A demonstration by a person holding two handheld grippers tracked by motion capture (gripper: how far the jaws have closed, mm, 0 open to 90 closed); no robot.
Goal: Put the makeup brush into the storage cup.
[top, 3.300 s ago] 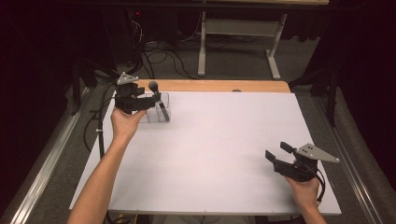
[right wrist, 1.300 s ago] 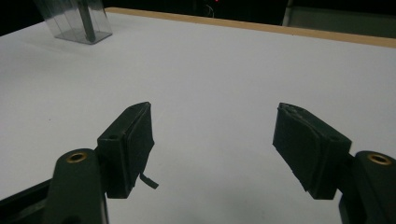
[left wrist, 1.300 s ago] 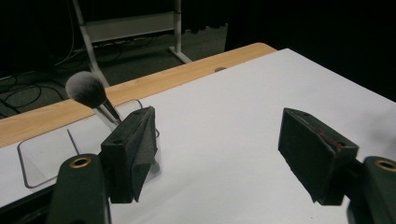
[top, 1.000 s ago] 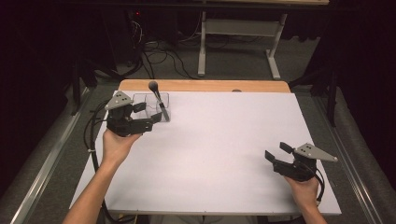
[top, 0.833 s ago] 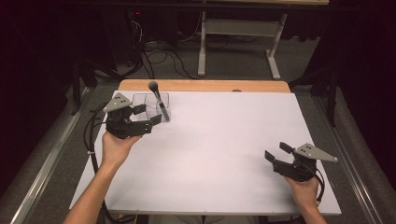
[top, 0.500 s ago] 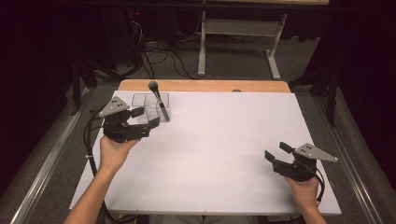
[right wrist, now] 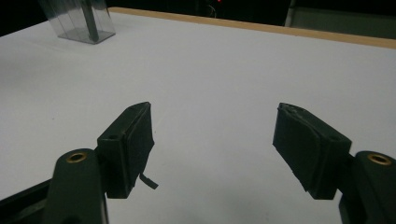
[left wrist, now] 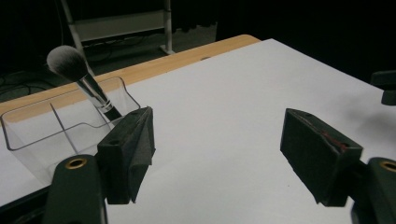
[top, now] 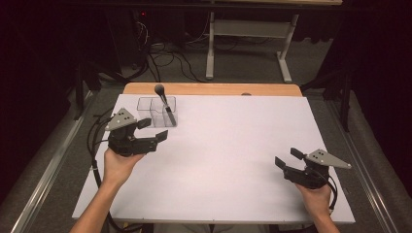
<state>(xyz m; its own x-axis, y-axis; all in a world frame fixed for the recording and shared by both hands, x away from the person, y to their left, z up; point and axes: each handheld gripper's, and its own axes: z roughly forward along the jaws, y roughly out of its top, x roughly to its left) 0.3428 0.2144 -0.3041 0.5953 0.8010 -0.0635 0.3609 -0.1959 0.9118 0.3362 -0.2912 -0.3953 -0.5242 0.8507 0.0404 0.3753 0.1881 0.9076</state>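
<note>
Standing in a clear box (top: 158, 111) at the far left of the white table (top: 228, 160) is a makeup brush (top: 164, 102). Its fluffy head points up and it leans a bit. The box has two parts, and the brush is in the right one. In the left gripper view, the brush (left wrist: 81, 79) sticks up out of the box (left wrist: 60, 130) just past the left jaw.

A hand holds the left gripper (top: 153, 132) just near of the box, not touching it. Its jaws are spread wide and hold nothing.

Another hand holds the right gripper (top: 287, 158) at the near right of the table, well apart from the box. Its jaws are spread wide too, with nothing between them. In the right gripper view, the box (right wrist: 77, 18) sits far off at the top left.
</note>
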